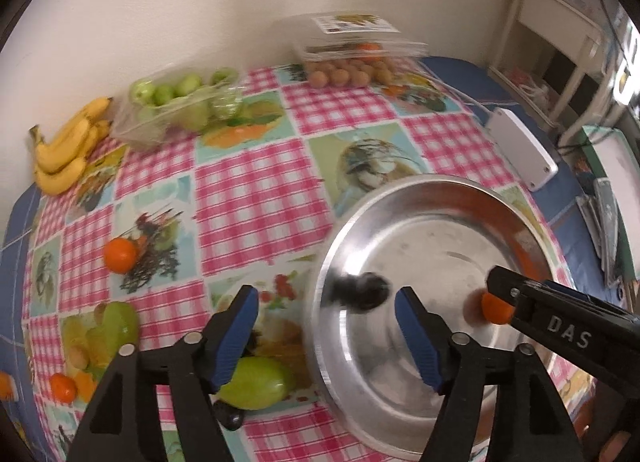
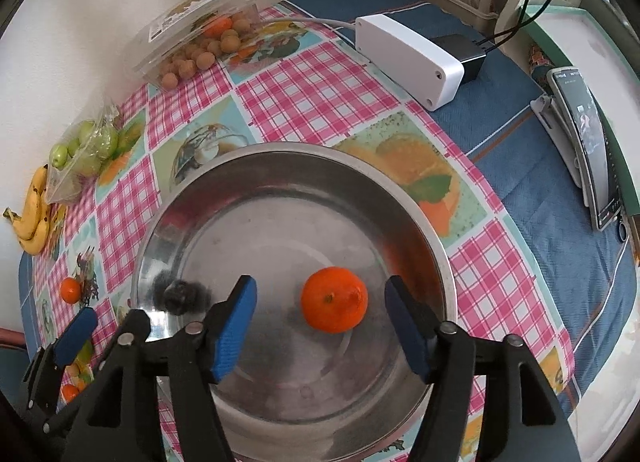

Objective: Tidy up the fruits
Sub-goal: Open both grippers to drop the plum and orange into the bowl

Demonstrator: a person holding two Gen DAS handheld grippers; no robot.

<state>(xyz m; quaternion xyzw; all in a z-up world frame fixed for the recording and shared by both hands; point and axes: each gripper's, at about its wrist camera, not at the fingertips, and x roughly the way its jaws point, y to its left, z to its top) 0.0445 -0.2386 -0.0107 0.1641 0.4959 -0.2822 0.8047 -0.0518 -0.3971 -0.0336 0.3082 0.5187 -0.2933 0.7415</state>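
Hovering over the steel bowl (image 2: 424, 221), both tongs stand apart with nothing clamped between the pads. Right tongs (image 2: 320, 326): an orange (image 2: 334, 299) rests on the bowl floor in the gap between the spread pads, touching neither. Left tongs (image 1: 326, 336): poised over the bowl's near rim, with a blurred dark fruit (image 1: 362, 290) just ahead of them inside the bowl; its kind cannot be told. A green pear (image 1: 256, 382) lies on the table (image 1: 256, 189) just under the left pad. Farther out from the left tongs lie another orange (image 1: 121, 255), then a tray of green fruit (image 1: 176, 101) and bananas (image 1: 68, 149) at the wall. Judged step: release into the bowl. Done well, each pair lifts straight up, pads held wide, so neither fruit is nudged.
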